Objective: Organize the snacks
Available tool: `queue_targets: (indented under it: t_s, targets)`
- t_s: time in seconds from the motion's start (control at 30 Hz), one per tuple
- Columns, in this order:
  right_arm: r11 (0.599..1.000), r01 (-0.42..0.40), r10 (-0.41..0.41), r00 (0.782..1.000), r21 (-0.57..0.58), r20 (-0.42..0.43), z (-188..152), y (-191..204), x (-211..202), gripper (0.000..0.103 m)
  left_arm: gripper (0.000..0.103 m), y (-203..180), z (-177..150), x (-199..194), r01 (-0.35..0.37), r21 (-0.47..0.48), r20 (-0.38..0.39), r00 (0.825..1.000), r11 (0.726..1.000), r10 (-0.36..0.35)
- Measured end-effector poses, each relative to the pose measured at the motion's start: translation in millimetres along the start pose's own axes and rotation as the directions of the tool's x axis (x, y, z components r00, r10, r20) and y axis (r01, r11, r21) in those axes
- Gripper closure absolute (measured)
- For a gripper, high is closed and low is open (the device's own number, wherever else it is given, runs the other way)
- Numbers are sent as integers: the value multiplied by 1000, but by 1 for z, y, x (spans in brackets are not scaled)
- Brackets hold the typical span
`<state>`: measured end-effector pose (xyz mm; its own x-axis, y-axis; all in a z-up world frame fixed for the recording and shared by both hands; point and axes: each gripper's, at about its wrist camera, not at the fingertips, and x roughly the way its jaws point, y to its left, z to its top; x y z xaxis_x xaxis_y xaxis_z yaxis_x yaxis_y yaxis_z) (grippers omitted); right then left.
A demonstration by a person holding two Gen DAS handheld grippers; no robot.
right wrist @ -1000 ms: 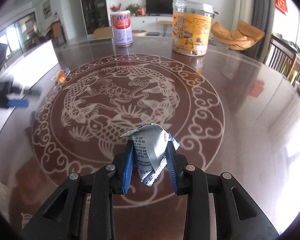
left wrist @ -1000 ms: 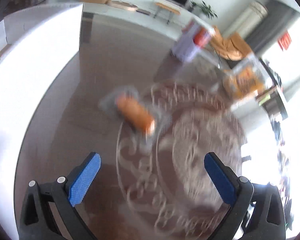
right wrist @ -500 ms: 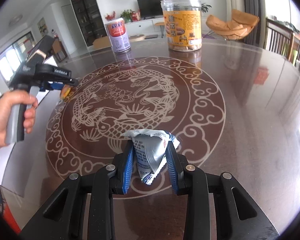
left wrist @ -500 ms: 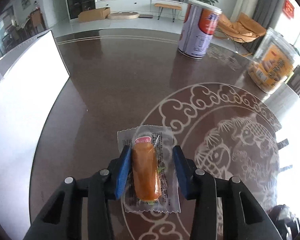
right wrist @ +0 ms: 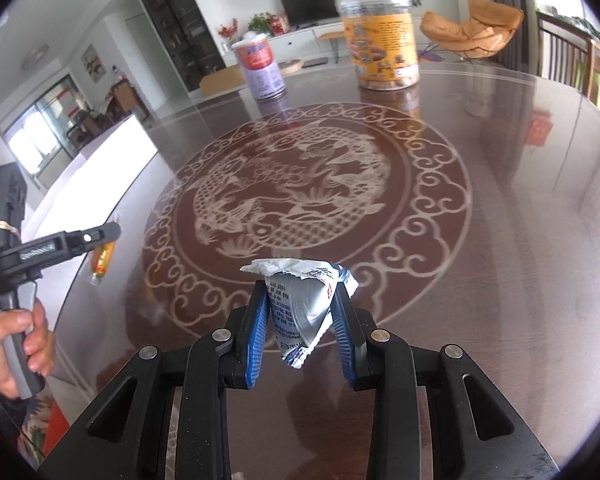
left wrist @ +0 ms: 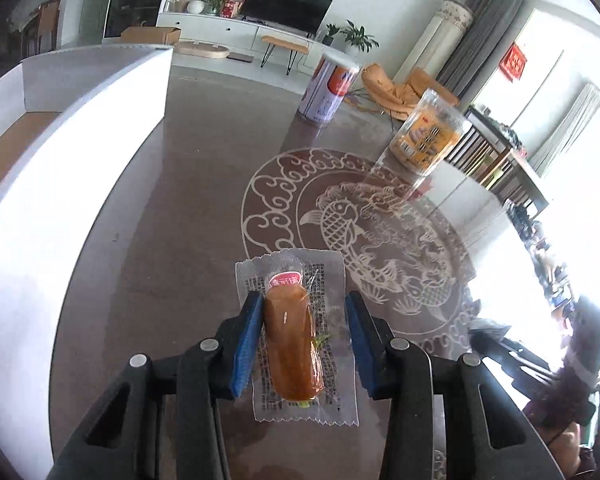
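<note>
The left gripper (left wrist: 300, 338) is held level above the table (left wrist: 188, 216), pinching a clear-wrapped orange sausage (left wrist: 292, 344); the right gripper (right wrist: 300, 330) clamps a crumpled silver-blue packet (right wrist: 300, 308) over the fish pattern (right wrist: 300, 196)

In the left wrist view a white box wall (left wrist: 100, 152) bars the 9 to 11 o'clock side; a purple can (left wrist: 328, 88) and biscuit jar (left wrist: 428, 136) stand at 1 o'clock; bare table (left wrist: 204, 184) lies at 12.

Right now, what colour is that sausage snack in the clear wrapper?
Orange-brown, with a small red label at its top end. The sausage snack shows best in the left wrist view.
</note>
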<state>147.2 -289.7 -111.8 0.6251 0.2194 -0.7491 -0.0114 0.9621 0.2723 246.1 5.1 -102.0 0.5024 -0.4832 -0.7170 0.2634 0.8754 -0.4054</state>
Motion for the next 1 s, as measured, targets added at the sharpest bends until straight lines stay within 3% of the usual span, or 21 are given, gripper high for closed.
queue_targets:
  t_s: [0.07,0.17,0.27,0.33,0.4,0.47,0.5,0.53,0.57,0.6,0.73,0.87,1.0]
  targets:
    - [999,-23,23,1000,-43,-9,7,23,1,70,62,10,8,-34,29,-33,55,998,999,-27]
    - [985,-93,94,996,-144,-2,27,75,1,70,62,40,25,-92,13,-66,144,990,998,-4]
    - [944,-216,223,975,-252,1,57,149,-1,70,61,76,39,-140,-63,-101,199,976,993,83]
    - [897,-320,328,944,-305,-24,77,206,-1,70,61,105,43,-170,-161,-114,218,959,980,183]
    - [848,-401,405,912,-347,-65,90,257,2,70,59,131,43,-188,-280,-144,225,925,949,306]
    - [796,-471,468,877,-379,-108,98,310,8,69,35,156,36,-203,-389,-177,210,883,904,421]
    - [779,-489,481,867,-392,-126,98,330,12,63,10,170,30,-211,-435,-199,202,858,878,471]
    - [765,-498,481,864,-408,-151,99,352,19,51,0,179,26,-217,-485,-229,201,825,844,529]
    - [759,-504,477,861,-412,-174,98,368,25,20,0,185,20,-221,-517,-257,206,797,817,568]
    - [758,-509,475,859,-408,-190,97,380,31,16,0,191,15,-225,-537,-281,207,775,795,597]
    - [757,-524,484,851,-391,-203,86,391,40,17,0,206,1,-218,-543,-319,168,774,777,610]
    - [791,-458,418,889,-405,-189,77,357,42,17,0,196,-3,-198,-547,-300,157,780,782,606]
    - [841,-411,363,911,-353,-196,78,314,45,17,0,174,-3,-191,-562,-262,165,775,785,610]
